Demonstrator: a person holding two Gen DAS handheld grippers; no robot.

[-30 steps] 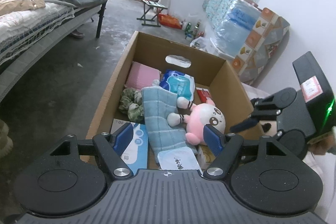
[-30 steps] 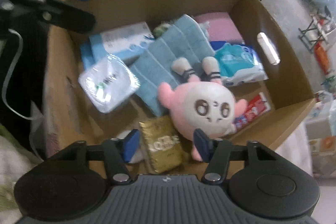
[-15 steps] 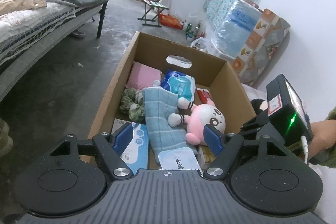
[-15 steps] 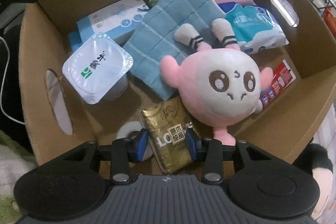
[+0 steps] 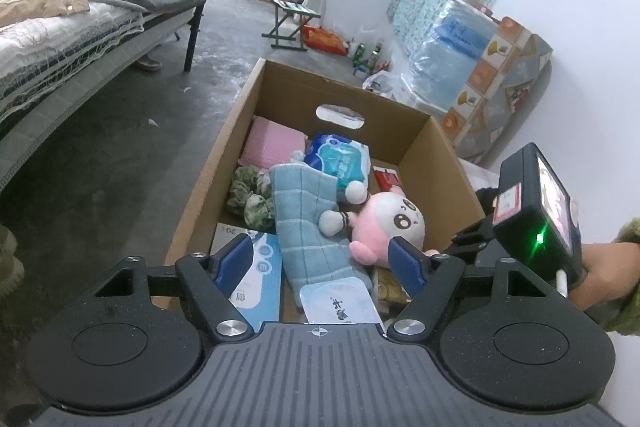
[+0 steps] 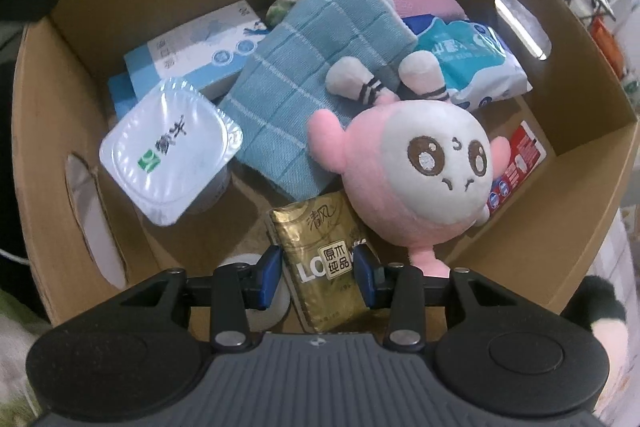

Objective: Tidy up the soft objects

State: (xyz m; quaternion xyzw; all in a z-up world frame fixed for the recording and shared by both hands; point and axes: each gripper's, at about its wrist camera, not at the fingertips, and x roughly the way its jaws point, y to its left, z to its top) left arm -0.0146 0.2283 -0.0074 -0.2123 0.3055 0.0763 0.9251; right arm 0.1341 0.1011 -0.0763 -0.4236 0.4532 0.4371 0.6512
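Note:
An open cardboard box [image 5: 420, 135] [image 6: 568, 195] holds a pink plush toy [image 5: 390, 223] [image 6: 420, 171], a blue checked towel [image 5: 310, 227] [image 6: 320, 67], a pink cloth [image 5: 272, 143], a blue tissue pack [image 5: 340, 159] [image 6: 468, 63] and a gold tissue pack [image 6: 326, 259]. My right gripper [image 6: 318, 269] is inside the box with its blue pads closed against both sides of the gold tissue pack. My left gripper [image 5: 322, 263] is open and empty, hovering above the box's near end.
The box also holds a sealed yogurt cup [image 6: 168, 147], a blue-white carton [image 6: 192, 47], a red packet [image 6: 516, 163], green scrunchies [image 5: 248, 195] and a white roll [image 6: 264, 295]. A bed [image 5: 80, 39] stands left; a water jug [image 5: 452, 47] and stool [image 5: 288, 23] stand behind.
My right gripper has pushed lower into the box and its fingers have narrowed from wide open to gripping the gold tissue pack. The left gripper has stayed put.

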